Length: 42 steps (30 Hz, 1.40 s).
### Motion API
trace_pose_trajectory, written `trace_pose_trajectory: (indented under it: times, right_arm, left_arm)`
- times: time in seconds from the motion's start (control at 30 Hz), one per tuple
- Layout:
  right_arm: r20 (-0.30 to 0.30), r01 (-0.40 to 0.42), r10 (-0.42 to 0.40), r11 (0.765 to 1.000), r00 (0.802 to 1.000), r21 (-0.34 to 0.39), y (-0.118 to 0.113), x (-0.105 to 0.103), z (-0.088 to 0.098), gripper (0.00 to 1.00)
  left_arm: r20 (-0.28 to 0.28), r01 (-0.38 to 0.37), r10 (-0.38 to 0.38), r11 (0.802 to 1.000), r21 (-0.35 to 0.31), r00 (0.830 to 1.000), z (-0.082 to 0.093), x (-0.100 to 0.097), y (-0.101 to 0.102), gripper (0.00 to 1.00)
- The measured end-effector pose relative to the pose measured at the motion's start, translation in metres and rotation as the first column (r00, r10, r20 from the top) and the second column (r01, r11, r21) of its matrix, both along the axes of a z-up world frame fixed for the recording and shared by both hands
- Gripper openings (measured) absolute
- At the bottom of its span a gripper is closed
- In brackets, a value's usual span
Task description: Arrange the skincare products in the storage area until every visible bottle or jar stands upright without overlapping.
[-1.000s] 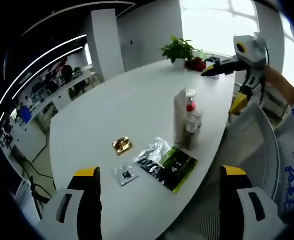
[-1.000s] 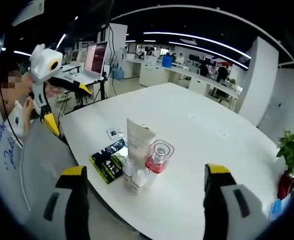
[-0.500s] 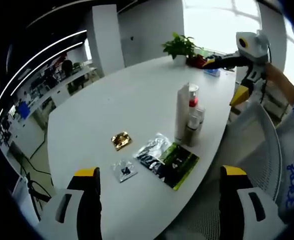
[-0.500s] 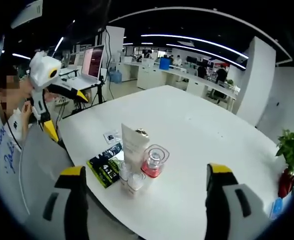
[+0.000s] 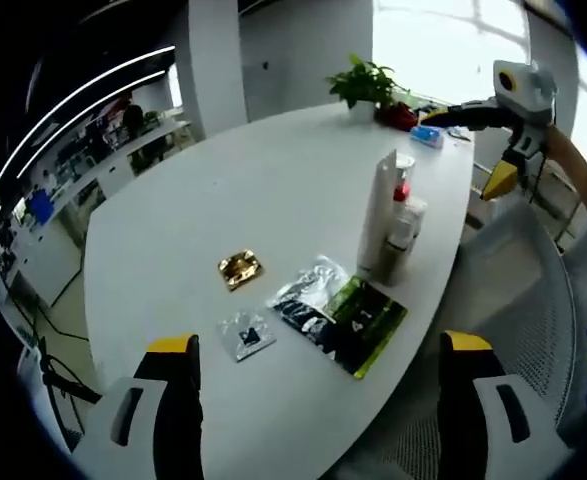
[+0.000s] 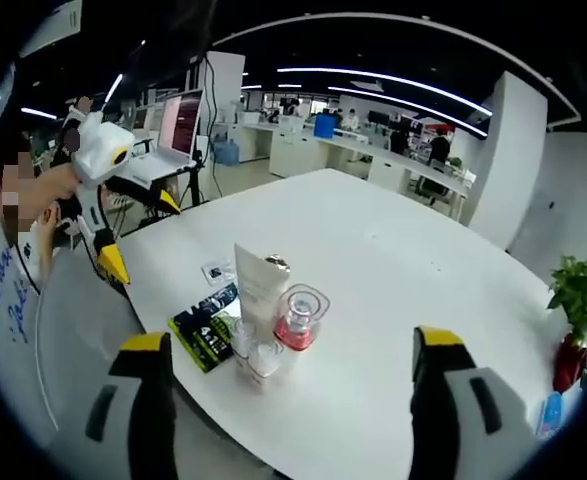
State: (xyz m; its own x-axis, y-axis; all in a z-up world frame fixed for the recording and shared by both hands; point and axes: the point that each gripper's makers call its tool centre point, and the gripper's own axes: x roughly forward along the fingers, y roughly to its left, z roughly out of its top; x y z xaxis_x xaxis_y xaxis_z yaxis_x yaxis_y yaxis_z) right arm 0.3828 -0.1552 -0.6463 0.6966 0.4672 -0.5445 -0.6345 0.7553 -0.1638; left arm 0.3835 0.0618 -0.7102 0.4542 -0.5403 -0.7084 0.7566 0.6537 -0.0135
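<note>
Skincare bottles stand in a tight cluster near one edge of the white table (image 5: pixel 223 190): a tall white tube (image 6: pixel 256 290), a red-based clear bottle (image 6: pixel 298 318), two small jars (image 6: pixel 256 350). Flat sachets (image 5: pixel 338 315) lie beside them. Left gripper (image 5: pixel 318 395) and right gripper (image 6: pixel 288 400) are wide open, holding nothing.

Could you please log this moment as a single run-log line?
left gripper open | right gripper open | white tube, bottles upright | sachets flat

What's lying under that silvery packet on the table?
The silver packet partly overlaps a dark sachet, which lies against the green-and-black sachet. Whatever else sits beneath the foil, between it and the white table, is covered and cannot be seen.
</note>
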Motion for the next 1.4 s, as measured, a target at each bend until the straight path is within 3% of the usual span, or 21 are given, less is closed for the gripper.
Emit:
trace_pose_trajectory:
  times: [0.17,0.4,0.63,0.7,0.97,1.4]
  right_arm:
    - [0.003,0.006,-0.006,1.0,1.0,0.01,-0.001,-0.001,0.0,1.0]
    - [0.011,0.022,-0.022,1.0,1.0,0.001,-0.006,-0.001,-0.001,1.0]
    - [0.006,0.04,-0.04,0.999,0.999,0.01,-0.009,-0.002,-0.001,1.0]
    - [0.001,0.044,-0.044,0.999,0.999,0.008,-0.01,-0.002,-0.002,1.0]
    - [-0.003,0.064,-0.064,0.998,0.998,0.006,-0.016,-0.002,-0.003,1.0]
    - [0.0,0.084,-0.084,0.996,0.996,0.012,-0.022,-0.002,-0.003,1.0]
  left_arm:
    - [-0.004,0.005,-0.005,1.0,-0.021,1.0,-0.006,0.004,-0.004,0.97]
    - [-0.055,0.006,-0.007,1.0,-0.012,0.998,-0.024,0.006,-0.002,0.97]
    - [-0.076,-0.077,0.075,0.997,-0.027,0.994,-0.038,0.024,0.005,0.97]
    - [-0.083,-0.131,0.127,0.991,-0.039,0.988,-0.042,0.033,0.009,0.97]
    - [-0.082,-0.188,0.186,0.982,-0.011,0.979,-0.059,0.051,0.015,0.96]
    - [-0.112,-0.241,0.245,0.969,0.044,0.963,-0.089,0.069,0.023,0.84]
